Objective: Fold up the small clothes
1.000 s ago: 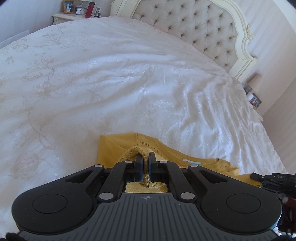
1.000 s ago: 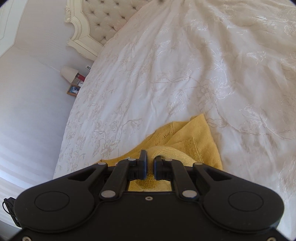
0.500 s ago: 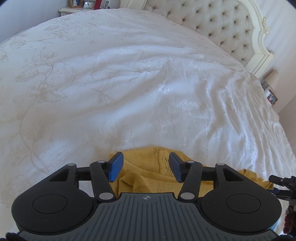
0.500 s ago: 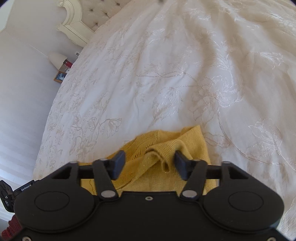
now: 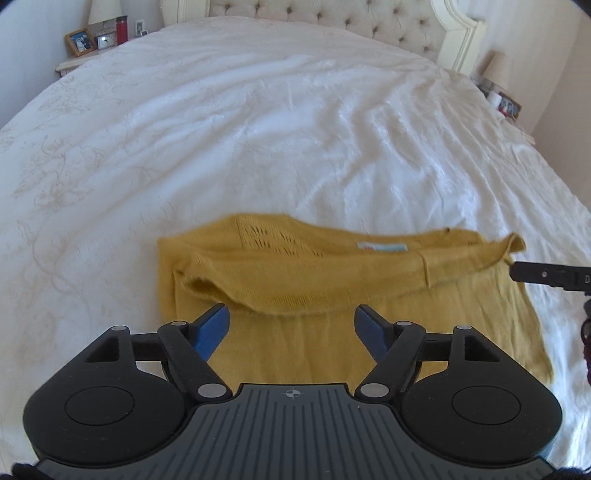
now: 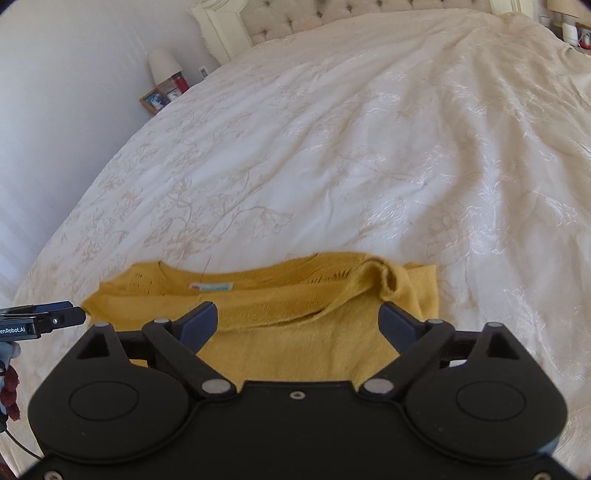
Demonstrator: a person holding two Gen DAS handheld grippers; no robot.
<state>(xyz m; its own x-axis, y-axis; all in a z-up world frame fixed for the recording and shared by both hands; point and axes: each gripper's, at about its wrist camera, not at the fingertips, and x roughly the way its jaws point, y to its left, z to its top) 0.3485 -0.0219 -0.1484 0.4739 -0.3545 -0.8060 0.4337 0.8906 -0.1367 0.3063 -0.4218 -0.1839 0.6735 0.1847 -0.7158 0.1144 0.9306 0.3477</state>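
A yellow knit top [image 5: 332, 280] lies folded on the white bedspread [image 5: 258, 129], its neck label [image 6: 211, 286] too blurred to read. Left tool [image 5: 291, 328] and right tool [image 6: 297, 325] hover over it, jaws apart, empty; the left tool's side reads "enRobot.AI".

The sweater [image 5: 332, 291] is seen as yellow knitted cloth, matt and slightly fuzzy, with openwork holes near the neck; a small printed label [image 6: 211, 286] is sewn inside the collar; the bedspread [image 5: 258, 129] is shown as white cloth with a faint sheen, embroidered with pale flower patterns and creased in soft ridges; the headboard [image 5: 332, 14] is padded and buttoned in pale matt fabric, framed in cream painted wood; the left gripper [image 5: 291, 330] is made of matt black plastic with ribbed housing, silvery metal pins and smooth blue fingers [image 5: 212, 328]; the right gripper [image 6: 297, 325] is likewise matt black plastic.
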